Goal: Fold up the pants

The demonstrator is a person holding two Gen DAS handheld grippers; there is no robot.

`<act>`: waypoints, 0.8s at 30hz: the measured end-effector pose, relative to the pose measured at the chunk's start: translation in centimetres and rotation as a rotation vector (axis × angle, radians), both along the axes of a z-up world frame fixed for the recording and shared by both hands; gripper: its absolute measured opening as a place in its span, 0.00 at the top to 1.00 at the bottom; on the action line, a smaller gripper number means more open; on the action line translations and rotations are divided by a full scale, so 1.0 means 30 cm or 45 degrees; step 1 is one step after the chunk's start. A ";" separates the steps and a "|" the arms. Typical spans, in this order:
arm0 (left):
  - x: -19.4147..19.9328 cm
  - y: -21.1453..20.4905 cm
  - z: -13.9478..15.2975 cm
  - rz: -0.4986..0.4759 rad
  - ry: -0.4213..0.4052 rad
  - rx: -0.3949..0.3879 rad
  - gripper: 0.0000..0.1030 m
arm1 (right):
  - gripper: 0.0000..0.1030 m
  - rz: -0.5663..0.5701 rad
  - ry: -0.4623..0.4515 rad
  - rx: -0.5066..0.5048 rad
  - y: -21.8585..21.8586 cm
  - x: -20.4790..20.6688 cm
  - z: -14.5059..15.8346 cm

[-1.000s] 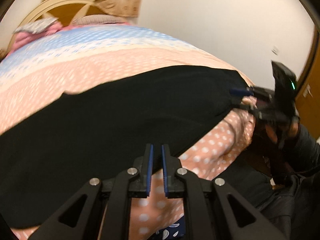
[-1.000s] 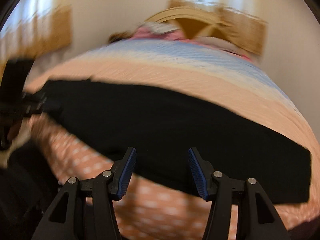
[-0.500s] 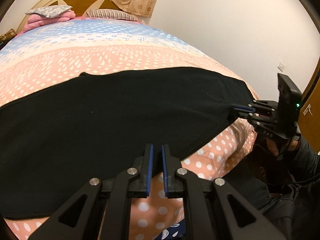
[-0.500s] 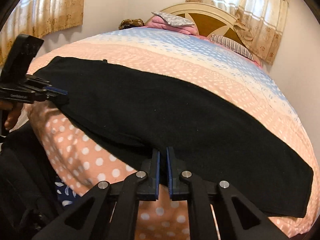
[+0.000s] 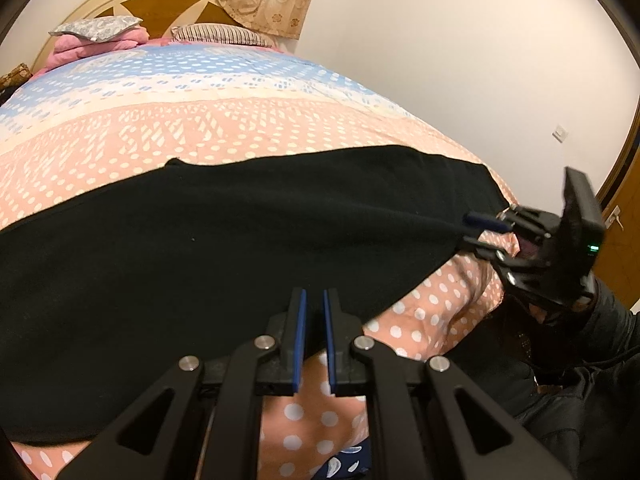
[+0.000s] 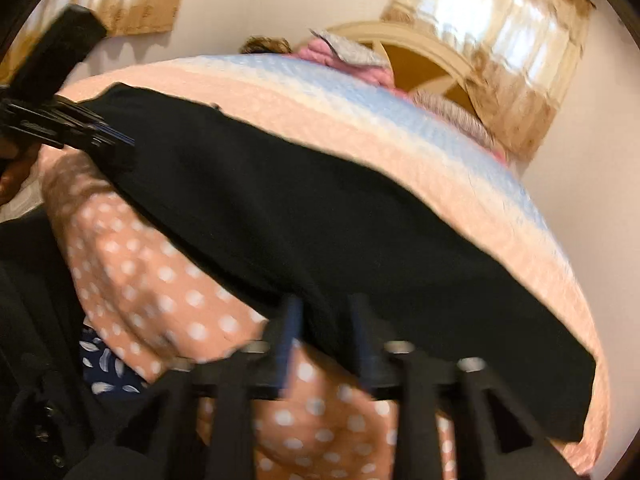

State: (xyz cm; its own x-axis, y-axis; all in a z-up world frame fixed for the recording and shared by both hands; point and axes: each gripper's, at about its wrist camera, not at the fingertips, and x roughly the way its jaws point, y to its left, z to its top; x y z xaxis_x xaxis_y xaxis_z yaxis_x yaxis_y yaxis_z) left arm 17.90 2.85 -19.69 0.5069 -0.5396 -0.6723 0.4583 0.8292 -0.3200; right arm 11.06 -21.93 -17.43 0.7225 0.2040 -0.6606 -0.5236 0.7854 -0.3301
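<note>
Right gripper (image 6: 324,320) jaws, pinched together half a second ago, are spreading apart again at the pants' near hem.
Black pants (image 5: 240,248) edge lies between its blurred fingers; pads not pressing it as far as the blur lets me tell. Left gripper (image 5: 314,316) unchanged: jaws nearly closed, thin gap, over the near hem; can't tell if cloth is pinched. Pants spread flat, crosswise on the pink polka-dot bedspread (image 5: 200,120) at the foot of the bed. Pillows (image 5: 96,36) and headboard (image 5: 160,0) beyond; person's dark sleeve (image 5: 600,340) low on the right in the left wrist view.
</note>
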 end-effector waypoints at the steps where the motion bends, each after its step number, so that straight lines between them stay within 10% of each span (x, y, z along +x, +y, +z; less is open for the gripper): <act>1: 0.003 0.006 0.000 0.008 -0.001 0.000 0.90 | 0.59 0.030 0.000 0.039 0.011 -0.009 0.017; 10: 0.008 0.049 0.008 0.051 -0.005 -0.015 0.90 | 0.59 0.162 0.410 0.290 0.191 0.076 -0.064; 24: 0.030 0.101 0.020 0.085 -0.030 -0.035 0.90 | 0.59 0.173 0.409 0.421 0.284 0.130 -0.037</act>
